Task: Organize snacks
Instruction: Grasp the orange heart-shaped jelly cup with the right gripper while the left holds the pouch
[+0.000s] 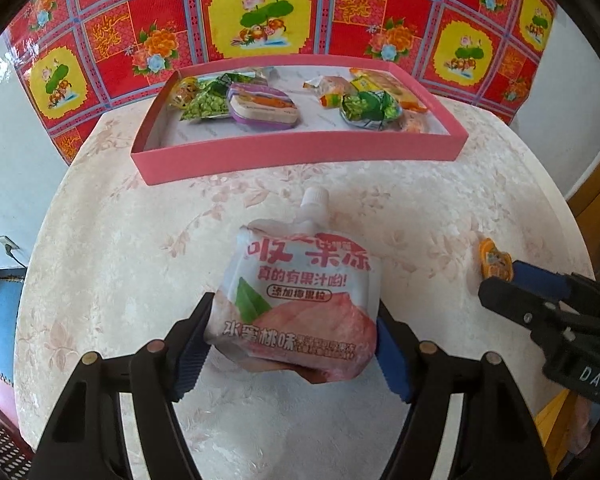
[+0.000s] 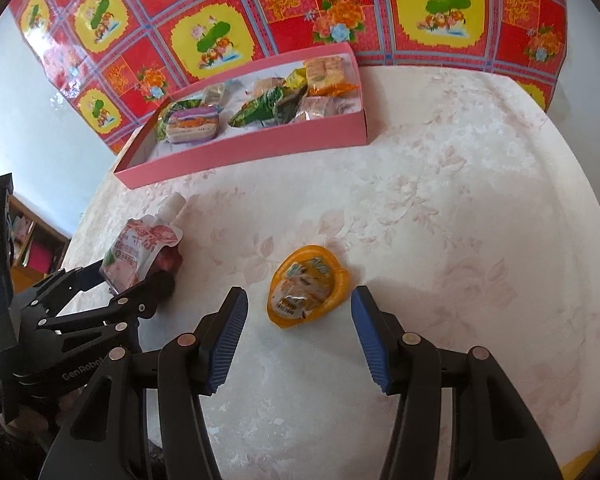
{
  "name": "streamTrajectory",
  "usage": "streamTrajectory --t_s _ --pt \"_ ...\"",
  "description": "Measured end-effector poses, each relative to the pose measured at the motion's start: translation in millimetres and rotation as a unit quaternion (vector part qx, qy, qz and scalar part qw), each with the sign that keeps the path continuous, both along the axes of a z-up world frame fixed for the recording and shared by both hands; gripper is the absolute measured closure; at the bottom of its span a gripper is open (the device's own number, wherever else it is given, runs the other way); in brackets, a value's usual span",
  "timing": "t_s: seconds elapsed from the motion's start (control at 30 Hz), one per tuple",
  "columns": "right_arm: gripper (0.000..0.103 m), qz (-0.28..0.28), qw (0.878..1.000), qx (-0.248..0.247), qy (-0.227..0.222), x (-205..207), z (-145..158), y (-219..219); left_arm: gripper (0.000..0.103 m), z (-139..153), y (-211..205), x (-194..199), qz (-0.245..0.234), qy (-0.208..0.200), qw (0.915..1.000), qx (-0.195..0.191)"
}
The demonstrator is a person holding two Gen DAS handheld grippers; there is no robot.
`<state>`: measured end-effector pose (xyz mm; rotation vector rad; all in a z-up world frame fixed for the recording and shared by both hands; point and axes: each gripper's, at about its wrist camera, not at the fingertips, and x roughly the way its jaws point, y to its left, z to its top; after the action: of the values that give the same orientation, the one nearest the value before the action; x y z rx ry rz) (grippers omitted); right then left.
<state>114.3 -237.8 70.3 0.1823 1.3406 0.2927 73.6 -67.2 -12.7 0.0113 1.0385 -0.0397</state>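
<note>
My left gripper [image 1: 294, 324] is shut on a white and pink peach jelly pouch [image 1: 300, 304] with a white spout, held just above the table. The pouch and left gripper also show at the left of the right wrist view [image 2: 140, 256]. My right gripper [image 2: 300, 312] is open, its blue pads on either side of an orange jelly cup [image 2: 306, 292] that lies on the table, not touching it. The cup also shows in the left wrist view [image 1: 494, 260]. A pink tray [image 1: 300, 156] with several snack packets stands at the table's far side.
The round table [image 1: 100, 280] has a pale floral cloth. A red and yellow patterned sheet [image 1: 260, 12] covers the wall behind the tray. The tray [image 2: 240, 152] holds green packets, a purple tin [image 1: 264, 110] and orange packets. A shelf [image 2: 32, 248] stands off the left edge.
</note>
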Motion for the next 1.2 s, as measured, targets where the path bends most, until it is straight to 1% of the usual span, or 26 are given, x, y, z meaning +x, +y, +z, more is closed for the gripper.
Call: streamTrajectory --t_s 0.2,0.5,0.57,0.63,0.67,0.73,0.77,0.83,1.07,1.1,1.2 --pt "0.048 0.000 1.000 -0.002 -0.011 -4 0 0 0.027 0 0 0 -0.002 -0.003 1.0000 0.000" --pt "0.048 0.000 0.999 -0.019 -0.028 -9 0 5 0.027 0 1 -1 -0.007 -0.006 1.0000 0.000" --pt "0.051 -0.005 0.999 -0.026 -0.032 -11 0 5 0.027 1 1 -2 -0.008 -0.006 0.9999 0.002" --pt "0.058 -0.009 0.999 -0.033 -0.034 -11 0 4 0.027 1 0 -2 -0.009 -0.007 0.9999 0.003" --pt "0.059 -0.012 0.999 -0.034 -0.035 -11 0 4 0.027 1 0 -2 -0.010 -0.008 0.9999 0.003" --pt "0.065 -0.015 0.999 -0.037 -0.037 -11 0 2 0.027 1 0 -2 -0.011 -0.009 0.9999 0.005" --pt "0.066 -0.016 0.998 -0.038 -0.038 -12 0 1 0.027 1 0 -2 -0.012 -0.010 0.9999 0.006" --pt "0.074 -0.017 0.998 -0.047 -0.042 -12 0 1 0.027 0 0 -2 -0.012 -0.011 0.9998 0.006" --pt "0.076 -0.021 0.998 -0.038 -0.044 -12 0 -3 0.028 1 2 -2 -0.009 -0.013 0.9999 -0.003" --pt "0.086 -0.023 0.998 -0.036 -0.041 -12 -1 -4 0.028 1 2 -2 -0.008 -0.013 0.9999 -0.004" --pt "0.086 -0.027 0.999 -0.025 -0.039 -12 -1 -7 0.028 4 3 -3 -0.006 -0.016 0.9998 -0.009"
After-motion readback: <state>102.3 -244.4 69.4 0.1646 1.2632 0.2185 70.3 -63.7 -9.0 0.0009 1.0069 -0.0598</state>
